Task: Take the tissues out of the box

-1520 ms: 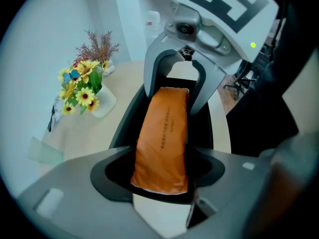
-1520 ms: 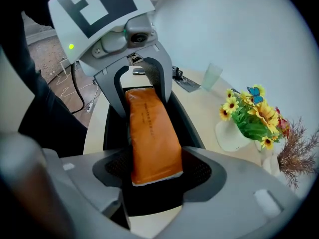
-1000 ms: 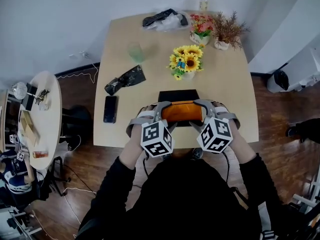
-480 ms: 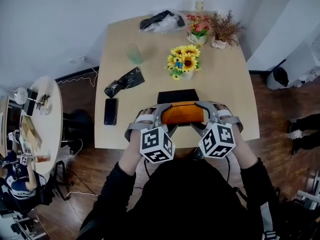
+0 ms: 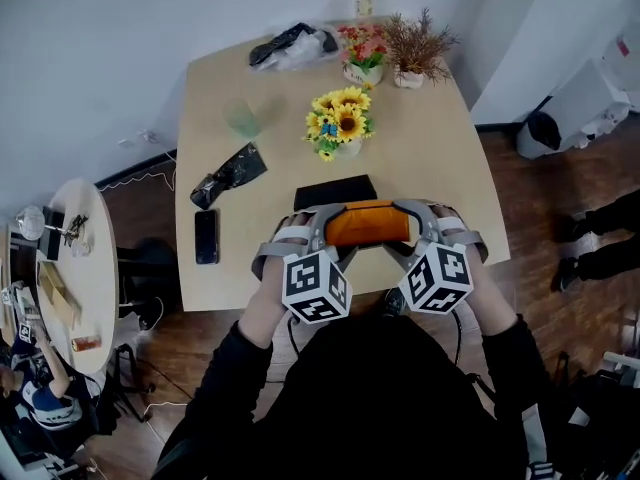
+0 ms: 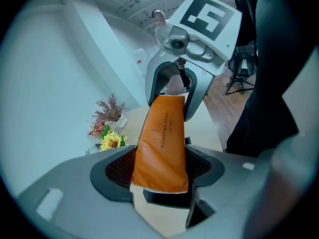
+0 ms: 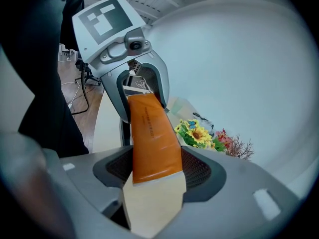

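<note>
An orange tissue pack hangs above the near edge of the beige table, stretched between both grippers. My left gripper is shut on its left end and my right gripper on its right end. In the left gripper view the pack runs from my left gripper's pads away to the right gripper. In the right gripper view the pack lies between the right gripper's pads and reaches the left gripper. No tissue sticks out of the pack.
A flat black box lies on the table just beyond the pack. Farther back stand a sunflower vase, a green cup, two more plant pots and a bag. A phone and black wrapper lie left.
The head view has swung a little, so the table and its things sit further left and up. Both grippers keep the same hold on the orange pack.
</note>
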A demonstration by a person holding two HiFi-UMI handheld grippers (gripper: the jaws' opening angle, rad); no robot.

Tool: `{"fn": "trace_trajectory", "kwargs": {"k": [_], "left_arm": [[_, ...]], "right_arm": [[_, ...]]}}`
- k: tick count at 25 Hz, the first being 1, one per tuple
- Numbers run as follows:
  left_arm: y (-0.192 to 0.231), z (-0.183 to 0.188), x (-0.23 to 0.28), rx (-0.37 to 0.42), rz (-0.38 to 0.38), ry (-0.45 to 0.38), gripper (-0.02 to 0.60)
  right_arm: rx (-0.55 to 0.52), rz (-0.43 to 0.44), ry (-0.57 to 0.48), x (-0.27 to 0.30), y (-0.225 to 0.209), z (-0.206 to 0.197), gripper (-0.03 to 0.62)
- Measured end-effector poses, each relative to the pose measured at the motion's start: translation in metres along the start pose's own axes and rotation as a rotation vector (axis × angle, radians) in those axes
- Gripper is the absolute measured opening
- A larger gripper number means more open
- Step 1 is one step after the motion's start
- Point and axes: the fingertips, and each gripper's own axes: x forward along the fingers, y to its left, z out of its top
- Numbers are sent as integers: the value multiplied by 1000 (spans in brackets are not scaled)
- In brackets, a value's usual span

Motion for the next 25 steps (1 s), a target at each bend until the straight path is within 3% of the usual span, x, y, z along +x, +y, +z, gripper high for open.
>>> {"fn": "trace_trajectory", "kwargs": {"k": [16,25], "left_arm": [[-9,88,68,172,-91,-86,282],[-24,104,124,196,-143,-52,282]], "right_arm": [[141,-142,146,-39,-31,-98,296],[190,-127,207,-24,-34,-155,296]]}}
